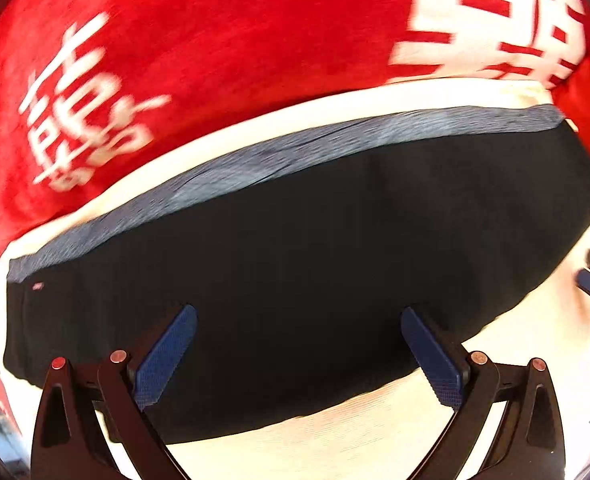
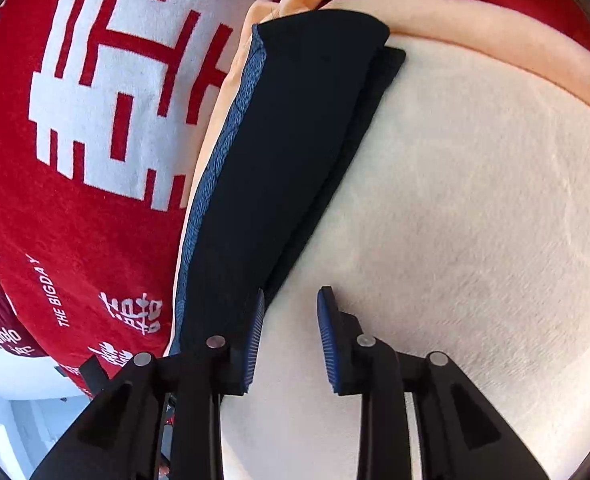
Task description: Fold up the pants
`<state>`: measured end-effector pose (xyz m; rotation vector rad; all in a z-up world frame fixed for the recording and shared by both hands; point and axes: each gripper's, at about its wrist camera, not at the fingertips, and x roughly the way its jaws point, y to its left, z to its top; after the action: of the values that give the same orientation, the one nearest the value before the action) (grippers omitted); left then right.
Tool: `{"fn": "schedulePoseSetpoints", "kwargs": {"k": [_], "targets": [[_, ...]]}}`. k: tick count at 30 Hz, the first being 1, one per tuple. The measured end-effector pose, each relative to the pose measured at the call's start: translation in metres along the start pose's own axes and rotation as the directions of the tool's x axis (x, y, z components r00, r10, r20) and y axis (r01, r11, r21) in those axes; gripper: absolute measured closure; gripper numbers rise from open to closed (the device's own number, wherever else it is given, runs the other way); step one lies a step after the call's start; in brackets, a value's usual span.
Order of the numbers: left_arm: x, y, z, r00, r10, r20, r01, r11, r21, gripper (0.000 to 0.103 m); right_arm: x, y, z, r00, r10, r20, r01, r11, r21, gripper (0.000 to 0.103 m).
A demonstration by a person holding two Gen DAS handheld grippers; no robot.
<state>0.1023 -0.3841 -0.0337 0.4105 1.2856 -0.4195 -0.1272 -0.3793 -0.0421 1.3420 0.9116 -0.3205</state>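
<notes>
Two grippers are being held just above the pants (image 1: 295, 264), which are lying folded into a long dark strip on a cream cloth (image 2: 475, 200), beside a red blanket (image 1: 215, 40) with white characters; nothing is being gripped by either tool. The left gripper (image 1: 297, 356) is being kept wide, its blue pads (image 1: 167, 360) spread over the middle of the strip; the right gripper (image 2: 291, 340) is being kept at a narrower gap, close to the strip's near end, with one pad at the cloth's edge. The next fold is probably best made by pinching all layers at one end together, so that the lower layer is not left behind; the lift should be kept low and even. From the left wrist the grey-blue waistband (image 1: 255, 152) is being shown along the far edge; from the right wrist a second layer is being revealed, offset beneath the top one, which is not being shown in the other view.
</notes>
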Motion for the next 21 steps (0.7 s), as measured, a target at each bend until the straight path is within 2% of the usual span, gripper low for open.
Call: {"fn": "schedulePoseSetpoints", "kwargs": {"k": [6,11,16,19,21], "targets": [[0.003,-0.032,0.019,0.999,-0.051,0.012,0.051,0.998,-0.021,0.000,0.005,0.003,0.009,1.000,-0.016,0.005,0.016,1.000,-0.009,0.073],[0.026,-0.045,0.024,0.999,-0.039,-0.028,0.038,0.999,-0.019,0.000,0.002,-0.006,0.016,1.000,-0.014,0.023,0.014,1.000,0.019,0.073],[0.027,-0.045,0.027,0.999,-0.044,-0.023,0.044,0.998,-0.035,0.000,0.003,-0.001,0.030,0.999,-0.005,0.040,0.005,1.000,-0.008,0.073],[0.024,-0.051,0.029,0.999,-0.029,-0.016,0.029,0.999,-0.017,0.000,0.004,0.013,0.038,0.998,-0.030,0.046,0.033,0.997,-0.071,0.096],[0.024,-0.052,0.032,0.999,-0.030,-0.016,0.029,0.999,-0.015,0.000,0.000,0.028,0.038,0.995,-0.063,0.079,0.074,0.986,-0.152,0.096]]}}
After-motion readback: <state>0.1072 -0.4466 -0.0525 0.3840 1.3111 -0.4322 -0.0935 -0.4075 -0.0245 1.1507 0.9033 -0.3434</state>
